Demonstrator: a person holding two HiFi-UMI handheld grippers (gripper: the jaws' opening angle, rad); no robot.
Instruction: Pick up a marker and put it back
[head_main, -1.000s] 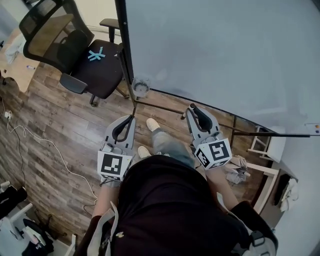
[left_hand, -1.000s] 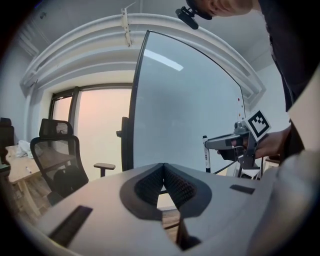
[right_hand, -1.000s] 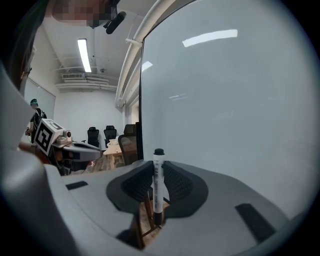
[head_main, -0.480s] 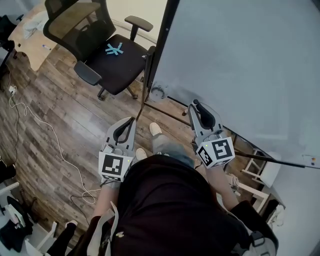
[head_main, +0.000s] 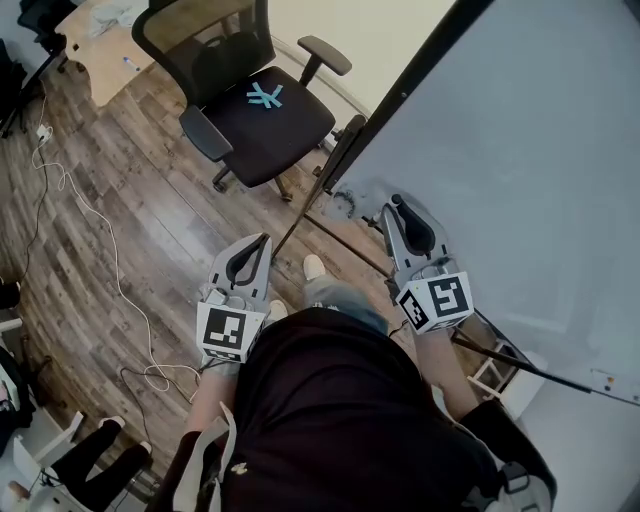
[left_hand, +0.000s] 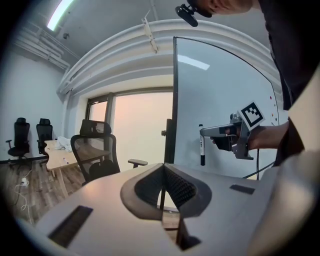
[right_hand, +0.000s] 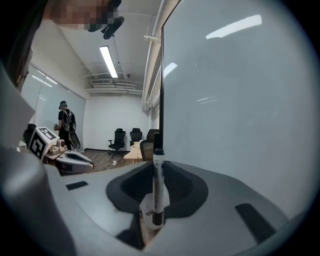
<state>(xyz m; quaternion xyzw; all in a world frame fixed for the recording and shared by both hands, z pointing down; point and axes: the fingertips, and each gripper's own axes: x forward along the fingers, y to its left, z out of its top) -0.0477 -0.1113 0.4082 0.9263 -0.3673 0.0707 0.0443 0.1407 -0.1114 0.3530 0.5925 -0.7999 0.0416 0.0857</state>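
The marker (right_hand: 158, 182) stood upright in the right gripper (head_main: 398, 208), clamped between the jaws near its lower end, so most of its white barrel and its dark top rose free above the pads. It was close beside the whiteboard (right_hand: 240, 100), level with the board's dark edge, though I could not tell from my side whether it touched the surface.

That low grip worried me most. With so much of the pen above the jaws, I judged that any knock of its top against the board or the frame could lever it round in the pads or push it out altogether. A quick swing of the hand could have done the same.

I also could not pick out a ledge or holder to return it to. A blind approach risked setting it down short and letting it fall to the wooden floor (head_main: 130, 210).

The left gripper (left_hand: 163, 170) hung low and well clear, jaws together on nothing, so it was in no position to catch a slip.

Further out, the office chair (head_main: 255, 110) stood near the board's end and a cable (head_main: 95, 235) trailed over the floor. Either could have caught a foot if the person stepped that way.
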